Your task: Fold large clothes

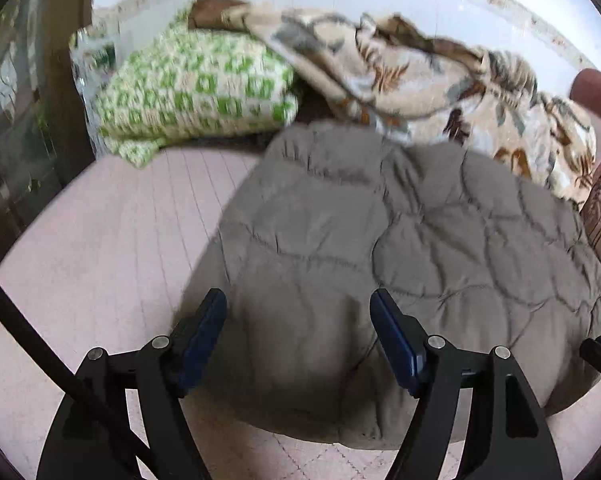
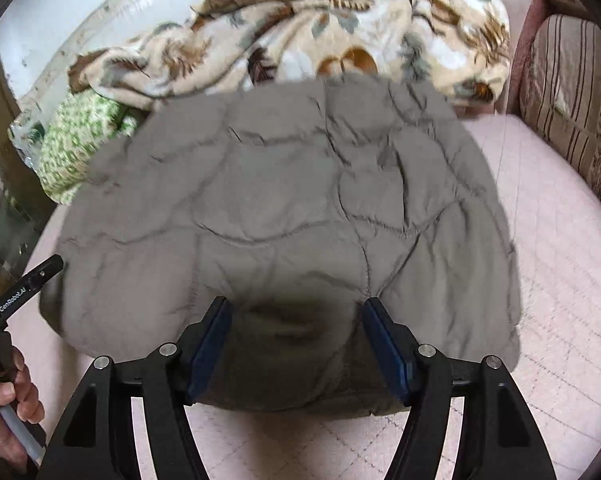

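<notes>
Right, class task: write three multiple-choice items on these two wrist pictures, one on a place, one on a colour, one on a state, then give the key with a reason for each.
1. Where does the green-and-cream checked bundle lie relative to the grey quilted garment in the left wrist view?
A. Beyond it, to the left
B. On top of it
C. Under the claws

2. What colour are the pads of the left claw?
A. Red
B. Dark blue
C. White

3. How does the right claw stand?
A. Shut on the floral blanket
B. Shut on nothing
C. Open, over the garment's near edge

Key:
1 A: the bundle sits at the far left, past the garment.
2 B: both pads show dark blue.
3 C: a wide gap shows between the pads, with grey fabric visible below; the floral blanket lies far behind.
</notes>
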`<state>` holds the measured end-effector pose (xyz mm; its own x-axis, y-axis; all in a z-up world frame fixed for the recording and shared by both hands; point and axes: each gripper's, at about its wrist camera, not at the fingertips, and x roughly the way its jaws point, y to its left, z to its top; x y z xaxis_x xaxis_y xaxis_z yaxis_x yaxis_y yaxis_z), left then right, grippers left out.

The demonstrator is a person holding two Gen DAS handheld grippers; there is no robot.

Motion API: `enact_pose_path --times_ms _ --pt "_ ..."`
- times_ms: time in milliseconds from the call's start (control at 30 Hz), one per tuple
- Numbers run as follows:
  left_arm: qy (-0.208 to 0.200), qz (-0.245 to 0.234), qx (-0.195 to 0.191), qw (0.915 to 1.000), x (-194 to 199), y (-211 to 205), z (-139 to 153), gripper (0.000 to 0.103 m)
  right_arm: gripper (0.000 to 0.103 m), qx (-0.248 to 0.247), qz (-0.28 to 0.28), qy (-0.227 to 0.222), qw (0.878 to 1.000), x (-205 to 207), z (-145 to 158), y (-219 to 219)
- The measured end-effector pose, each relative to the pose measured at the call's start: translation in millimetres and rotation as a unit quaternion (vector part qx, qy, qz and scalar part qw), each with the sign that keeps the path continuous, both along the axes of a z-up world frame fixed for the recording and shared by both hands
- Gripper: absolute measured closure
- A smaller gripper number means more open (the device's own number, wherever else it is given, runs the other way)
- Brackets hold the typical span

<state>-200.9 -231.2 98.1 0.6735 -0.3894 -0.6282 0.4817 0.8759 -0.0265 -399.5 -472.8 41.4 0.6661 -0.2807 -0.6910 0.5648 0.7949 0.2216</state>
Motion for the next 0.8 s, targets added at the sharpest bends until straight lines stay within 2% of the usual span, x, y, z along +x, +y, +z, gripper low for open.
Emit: enact_pose_path --times_ms 67,167,367,467,633,800 --pt "-0.024 -0.011 -0.004 0.9997 -9 -1 7 0.029 0.031 -0.016 0.005 -0.011 1.0 -2 11 9" --pt "-0.033 -0.028 0.012 0.999 -14 -9 4 0.029 0.031 -0.024 0.024 -0.017 0.999 1 16 22" --pt "0.014 -0.027 0.042 0.9987 -1 -16 -18 0.029 0.031 -0.043 0.065 0.007 0.997 22 6 45" --pt "0.053 -0.025 0.04 0.9975 10 -14 -28 0.029 0.031 -0.045 0.074 0.027 0.996 32 -4 49" --pt "0.05 -0.026 0.047 0.9973 7 -16 -31 0.029 0.03 -0.016 0.075 0.032 0.997 36 -14 41" --pt "0.046 -0.018 0.024 0.9985 7 -7 -21 0.029 0.03 0.007 0.064 0.0 0.998 21 -1 36"
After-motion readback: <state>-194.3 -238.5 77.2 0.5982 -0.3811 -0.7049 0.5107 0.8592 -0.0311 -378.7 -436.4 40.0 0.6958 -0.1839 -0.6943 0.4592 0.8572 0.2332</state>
